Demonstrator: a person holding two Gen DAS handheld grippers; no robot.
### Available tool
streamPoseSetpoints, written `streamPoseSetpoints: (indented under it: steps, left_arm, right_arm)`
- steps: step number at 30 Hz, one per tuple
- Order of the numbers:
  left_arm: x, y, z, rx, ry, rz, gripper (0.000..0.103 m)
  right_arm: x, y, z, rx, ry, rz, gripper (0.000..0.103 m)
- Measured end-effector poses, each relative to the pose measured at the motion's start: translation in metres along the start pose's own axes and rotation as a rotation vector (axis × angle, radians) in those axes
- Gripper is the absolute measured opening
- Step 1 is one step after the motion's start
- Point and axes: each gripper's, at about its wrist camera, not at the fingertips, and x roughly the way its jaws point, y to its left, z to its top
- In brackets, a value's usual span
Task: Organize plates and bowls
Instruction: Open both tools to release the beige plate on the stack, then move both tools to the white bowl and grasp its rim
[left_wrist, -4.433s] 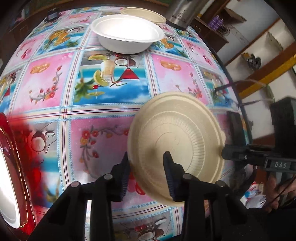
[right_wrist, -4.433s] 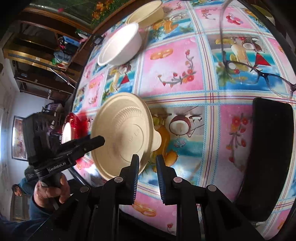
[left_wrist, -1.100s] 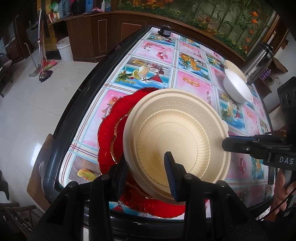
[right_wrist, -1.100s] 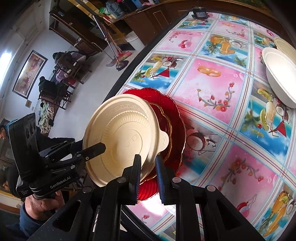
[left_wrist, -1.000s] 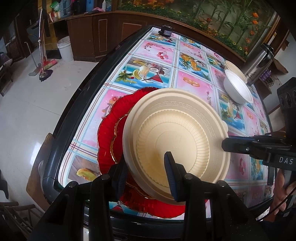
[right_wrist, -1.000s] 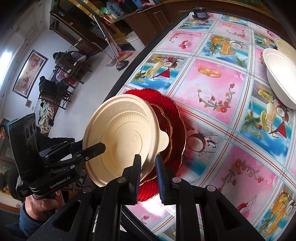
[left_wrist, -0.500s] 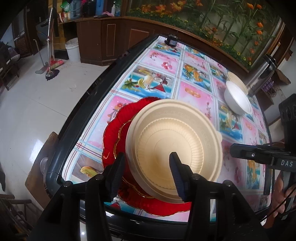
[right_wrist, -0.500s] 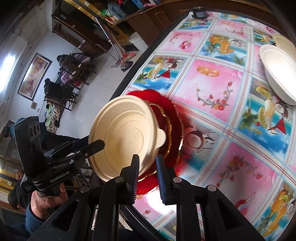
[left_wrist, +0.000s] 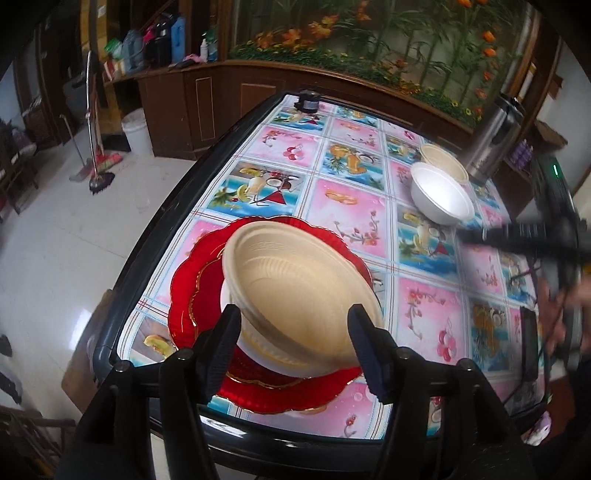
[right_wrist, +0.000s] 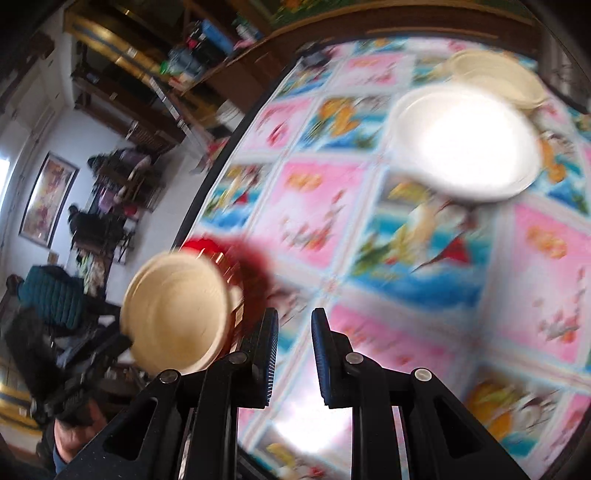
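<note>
Tablecloth (left_wrist: 354, 206) open mid-table, beige plate (left_wrist: 299, 291) near edge, left jaws opening, right jaws narrow, empty.

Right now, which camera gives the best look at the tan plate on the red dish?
The left wrist view: the tan plate sits sharp and central, tilted on the red dish. The right wrist view shows it small, blurred, at the lower left.

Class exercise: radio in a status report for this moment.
Left gripper opening, beige plate released onto red plate. Right gripper empty, narrow gap. White bowl waiting, nothing blocking.
</note>
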Motion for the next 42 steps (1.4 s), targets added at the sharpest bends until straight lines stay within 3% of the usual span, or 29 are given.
streamPoseSetpoints:
  steps: [10, 17, 25, 33, 38, 42]
  left_arm:
    - [-0.004, 0.021, -0.021, -0.089, 0.037, 0.051, 0.06]
    - [0.017, 0.02, -0.043, -0.096, 0.101, 0.031, 0.06]
    - [0.045, 0.034, -0.037, -0.115, 0.146, 0.041, 0.06]
    - [0.02, 0.034, -0.027, -0.122, 0.119, -0.036, 0.06]
    - [0.003, 0.007, -0.008, -0.047, 0.064, -0.061, 0.06]
    - [0.001, -0.022, 0.002, 0.017, 0.051, -0.098, 0.067]
  right_arm:
    - [-0.022, -0.057, 0.061, 0.067, -0.087, -0.098, 0.02]
    - [-0.008, -0.086, 0.085, 0.082, -0.077, -0.17, 0.02]
    - [0.021, -0.1, 0.098, 0.101, -0.027, -0.203, 0.02]
    - [0.038, -0.104, 0.094, 0.089, 0.031, -0.218, 0.02]
    - [0.035, -0.097, 0.073, 0.05, 0.071, -0.225, 0.02]
    - [0.022, -0.088, 0.042, 0.013, 0.109, -0.217, 0.02]
